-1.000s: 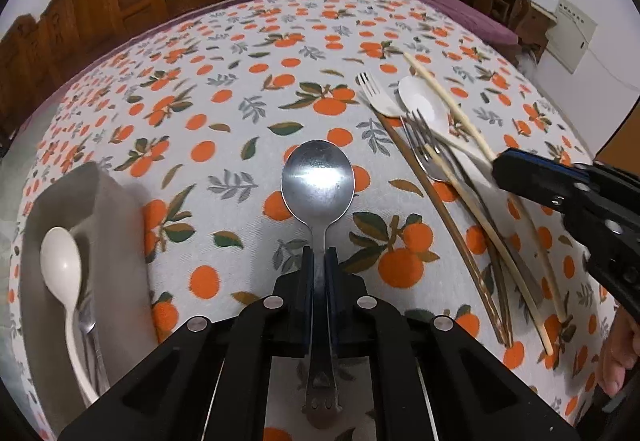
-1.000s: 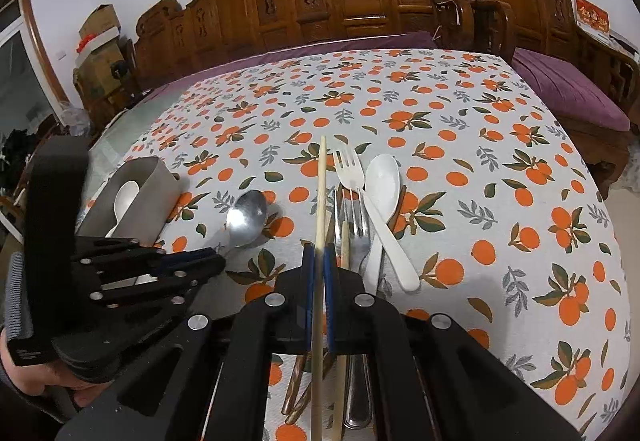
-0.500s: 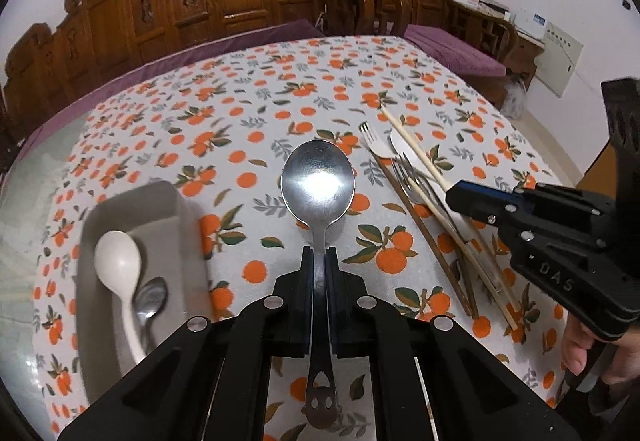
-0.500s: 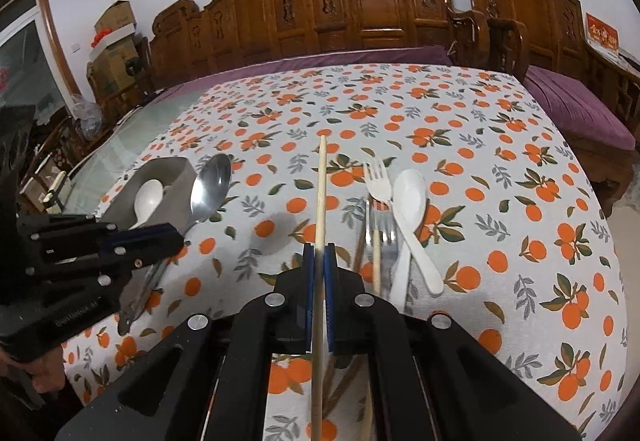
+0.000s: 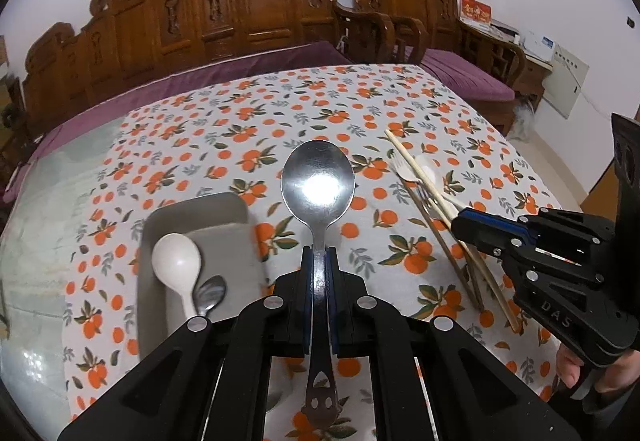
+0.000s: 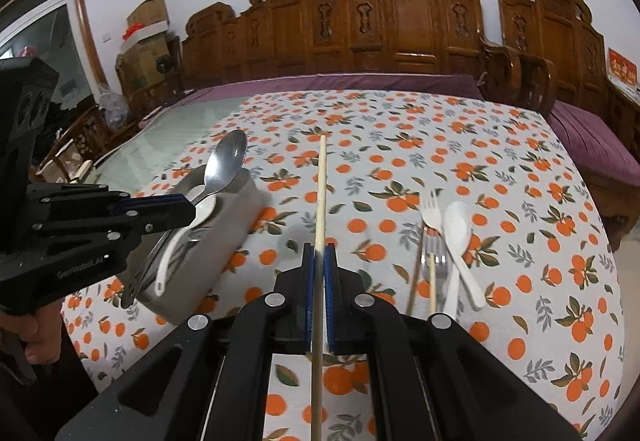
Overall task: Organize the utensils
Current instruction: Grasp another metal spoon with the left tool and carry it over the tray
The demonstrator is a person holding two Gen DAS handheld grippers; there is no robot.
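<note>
My left gripper (image 5: pixel 318 255) is shut on the handle of a large metal spoon (image 5: pixel 318 181), held in the air with its bowl forward, just right of the grey tray (image 5: pixel 224 207). A white spoon (image 5: pixel 176 265) and a small metal spoon (image 5: pixel 210 293) lie in that tray. My right gripper (image 6: pixel 319 253) is shut on a pale wooden chopstick (image 6: pixel 321 193), lifted off the cloth and pointing away. On the table to the right remain a white fork (image 6: pixel 431 211), a white spoon (image 6: pixel 456 225), a metal fork (image 6: pixel 438 263) and more chopsticks (image 6: pixel 431 281).
The table carries an orange-print cloth (image 6: pixel 500 177) with bare glass (image 6: pixel 172 133) at its left. Carved wooden chairs (image 6: pixel 400 25) line the far side. A person's hand (image 5: pixel 572 365) holds the right gripper's grip at the lower right of the left wrist view.
Both grippers rose with their loads. The metal spoon moved left to beside the tray, and the chopstick lifted away from the pile on the cloth.
</note>
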